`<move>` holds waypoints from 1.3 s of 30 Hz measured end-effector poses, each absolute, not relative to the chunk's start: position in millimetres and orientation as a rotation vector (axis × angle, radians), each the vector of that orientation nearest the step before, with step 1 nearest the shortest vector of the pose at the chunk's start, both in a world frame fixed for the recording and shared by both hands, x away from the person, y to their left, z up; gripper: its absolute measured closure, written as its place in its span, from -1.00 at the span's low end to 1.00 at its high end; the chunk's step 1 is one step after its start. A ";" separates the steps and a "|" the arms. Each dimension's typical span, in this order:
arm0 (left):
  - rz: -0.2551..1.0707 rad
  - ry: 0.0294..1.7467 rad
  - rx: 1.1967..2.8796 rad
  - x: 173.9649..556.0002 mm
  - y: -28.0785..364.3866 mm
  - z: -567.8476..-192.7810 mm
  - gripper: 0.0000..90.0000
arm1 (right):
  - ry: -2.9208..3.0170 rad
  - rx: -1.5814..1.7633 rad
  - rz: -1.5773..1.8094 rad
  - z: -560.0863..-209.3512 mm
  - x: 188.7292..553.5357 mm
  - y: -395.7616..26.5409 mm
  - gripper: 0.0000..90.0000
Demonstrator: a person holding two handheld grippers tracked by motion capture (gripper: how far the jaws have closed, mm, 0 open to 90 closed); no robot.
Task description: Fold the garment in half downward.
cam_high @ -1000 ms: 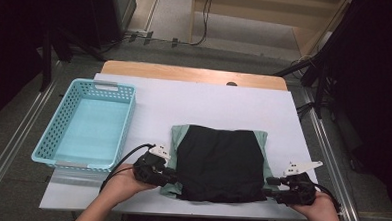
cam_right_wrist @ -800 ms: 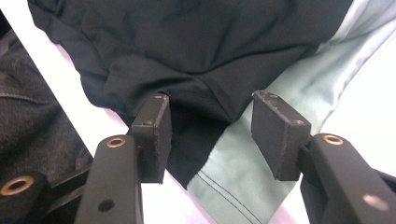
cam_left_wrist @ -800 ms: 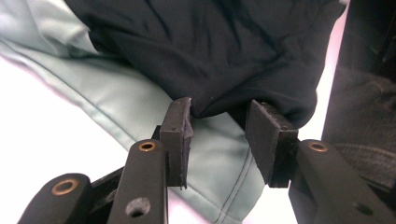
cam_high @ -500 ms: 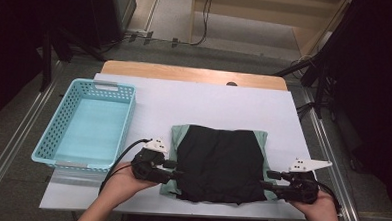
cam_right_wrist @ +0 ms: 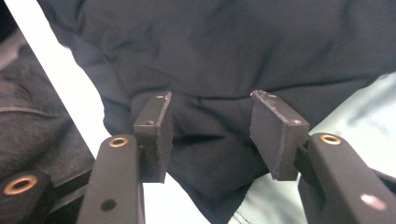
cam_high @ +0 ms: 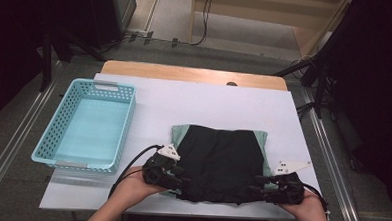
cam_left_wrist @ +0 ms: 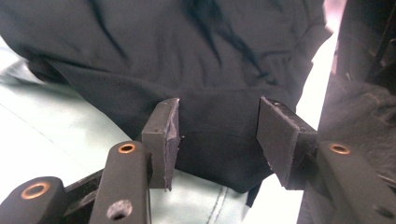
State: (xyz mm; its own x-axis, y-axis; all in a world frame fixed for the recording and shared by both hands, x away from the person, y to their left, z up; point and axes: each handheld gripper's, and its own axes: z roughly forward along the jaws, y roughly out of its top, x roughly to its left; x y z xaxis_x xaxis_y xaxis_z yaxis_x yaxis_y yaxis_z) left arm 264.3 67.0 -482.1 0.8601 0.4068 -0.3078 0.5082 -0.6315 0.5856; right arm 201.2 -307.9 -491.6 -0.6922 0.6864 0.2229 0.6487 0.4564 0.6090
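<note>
**Both grippers at the near hem of the garment**

At the near edge of the tabletop (cam_high: 204,103) lies a folded black garment (cam_high: 222,161) with pale green showing along its sides. The left gripper (cam_high: 180,179) sits at its near left corner, jaws spread after just opening, dark cloth between the pads but unpressed. The right gripper (cam_high: 259,186) sits at the near right corner, jaws likewise apart and just closing slightly, cloth loose between them. A blue basket (cam_high: 118,137) stands to the left.
</note>
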 end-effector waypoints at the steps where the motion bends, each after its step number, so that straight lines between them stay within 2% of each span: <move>1: -0.197 0.659 2.351 265.1 66.4 -484.3 0.13 | 2.646 1.207 1.051 -493.9 201.8 -306.7 0.11; 3: -0.192 0.662 2.373 265.5 64.5 -488.6 0.15 | 2.669 1.198 1.025 -498.1 203.2 -304.7 0.15; 7: -0.170 0.645 2.395 263.9 62.7 -492.6 0.31 | 2.702 1.182 0.963 -504.0 204.3 -301.6 0.39; 12: -0.121 0.631 2.428 262.5 63.4 -493.1 0.71 | 2.716 1.228 0.909 -503.3 205.5 -301.0 0.84; 15: -0.126 0.636 2.444 262.9 62.6 -492.3 0.91 | 2.737 1.239 0.882 -502.2 207.3 -300.0 0.91; 18: -0.124 0.628 2.463 264.8 62.0 -490.7 0.97 | 2.751 1.266 0.858 -500.2 208.3 -300.2 0.94; 27: -0.149 0.680 2.427 274.0 74.4 -488.2 0.96 | 2.729 1.356 0.851 -499.0 208.9 -318.3 0.96; 29: -0.171 0.675 2.394 273.2 76.2 -486.0 0.93 | 2.720 1.380 0.873 -498.6 209.0 -319.7 0.95; 31: -0.168 0.684 2.357 272.8 81.4 -480.6 0.80 | 2.697 1.363 0.927 -494.9 208.1 -323.0 0.95; 39: -0.152 0.699 2.283 270.7 88.3 -467.7 0.60 | 2.607 1.379 1.042 -485.7 207.9 -330.3 0.61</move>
State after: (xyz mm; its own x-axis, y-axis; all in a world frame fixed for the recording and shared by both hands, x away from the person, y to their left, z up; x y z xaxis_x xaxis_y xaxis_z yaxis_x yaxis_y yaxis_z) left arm 270.7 88.3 -467.7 0.8451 0.4399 -0.3039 0.5262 -0.5841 0.6179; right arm 207.9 -330.3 -485.7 -0.6113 0.7395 0.2819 0.7301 0.3895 0.5615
